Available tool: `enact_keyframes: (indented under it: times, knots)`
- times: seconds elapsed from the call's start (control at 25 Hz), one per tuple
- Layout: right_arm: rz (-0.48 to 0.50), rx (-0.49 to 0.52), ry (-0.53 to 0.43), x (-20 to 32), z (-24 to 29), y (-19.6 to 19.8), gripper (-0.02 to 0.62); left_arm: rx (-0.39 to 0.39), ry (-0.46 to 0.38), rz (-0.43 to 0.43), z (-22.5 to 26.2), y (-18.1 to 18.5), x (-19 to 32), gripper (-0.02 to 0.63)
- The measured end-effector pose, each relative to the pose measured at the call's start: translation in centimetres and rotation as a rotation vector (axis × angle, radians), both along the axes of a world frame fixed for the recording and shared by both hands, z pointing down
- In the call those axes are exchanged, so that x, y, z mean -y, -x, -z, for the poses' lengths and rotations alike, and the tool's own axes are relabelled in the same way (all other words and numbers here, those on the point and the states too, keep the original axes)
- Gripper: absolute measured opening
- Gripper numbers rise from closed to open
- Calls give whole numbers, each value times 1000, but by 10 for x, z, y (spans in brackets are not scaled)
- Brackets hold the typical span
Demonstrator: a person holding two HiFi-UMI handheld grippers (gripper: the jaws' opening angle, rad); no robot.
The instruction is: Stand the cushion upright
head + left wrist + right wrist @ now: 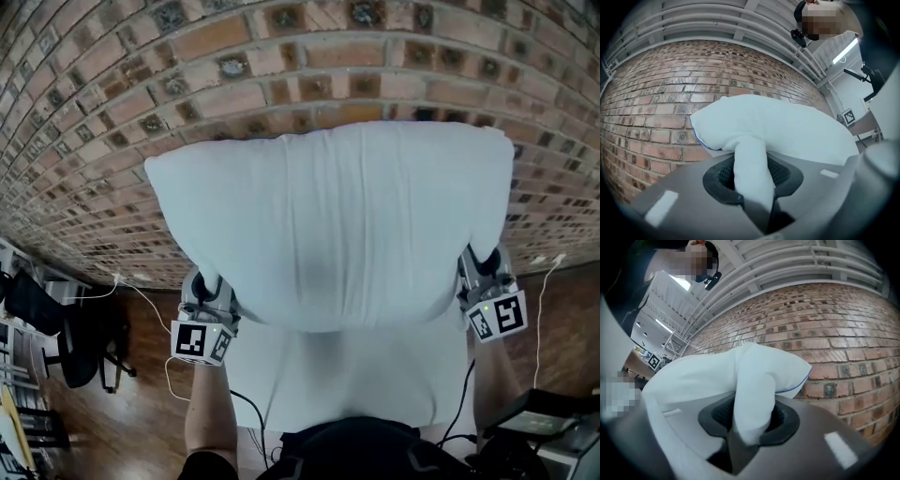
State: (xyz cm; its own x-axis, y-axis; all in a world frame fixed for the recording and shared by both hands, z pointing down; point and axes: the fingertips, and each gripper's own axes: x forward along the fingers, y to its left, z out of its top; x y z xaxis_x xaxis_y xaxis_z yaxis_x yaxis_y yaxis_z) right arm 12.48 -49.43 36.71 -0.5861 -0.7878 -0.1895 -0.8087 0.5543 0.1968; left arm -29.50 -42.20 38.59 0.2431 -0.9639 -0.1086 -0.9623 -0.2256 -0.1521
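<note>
A plump white cushion hangs in the air in front of the brick wall, broad side toward me. My left gripper is shut on its lower left edge, and my right gripper is shut on its lower right edge. In the left gripper view a fold of the white cushion is pinched between the jaws of the left gripper. The right gripper view shows the same thing: a corner of the cushion, with thin blue piping, is squeezed inside the right gripper. The fingertips are buried in fabric.
The brick wall stands close behind the cushion. Below it is a white surface over a wooden floor. A black office chair stands at the left, cables trail along the wall's foot, and dark equipment sits at the lower right.
</note>
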Motion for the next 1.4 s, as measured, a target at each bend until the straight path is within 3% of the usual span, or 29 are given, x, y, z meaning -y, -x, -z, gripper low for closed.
enact_keyframes:
  times: [0.16, 0.4, 0.72, 0.96, 1.12, 1.24, 1.4]
  knots:
    - [-10, 35, 30, 18, -19, 2, 138, -1, 26, 36, -13, 4, 15, 114]
    - [-13, -24, 88, 36, -41, 0, 150, 24, 78, 30, -46, 13, 36, 141]
    - [-53, -28, 218, 55, -103, 2, 169, 7, 213, 24, -110, 18, 64, 178]
    - [-30, -91, 307, 39, -143, 6, 164, 1, 366, 104, -165, 30, 51, 189]
    - [-65, -127, 428, 37, -215, 4, 181, 16, 494, 175, -228, 34, 42, 186]
    - [-100, -65, 452, 37, -224, -1, 179, -12, 500, 194, -230, 32, 45, 175]
    - [-97, -65, 479, 37, -226, -7, 223, -32, 526, 189, -232, 41, 38, 193]
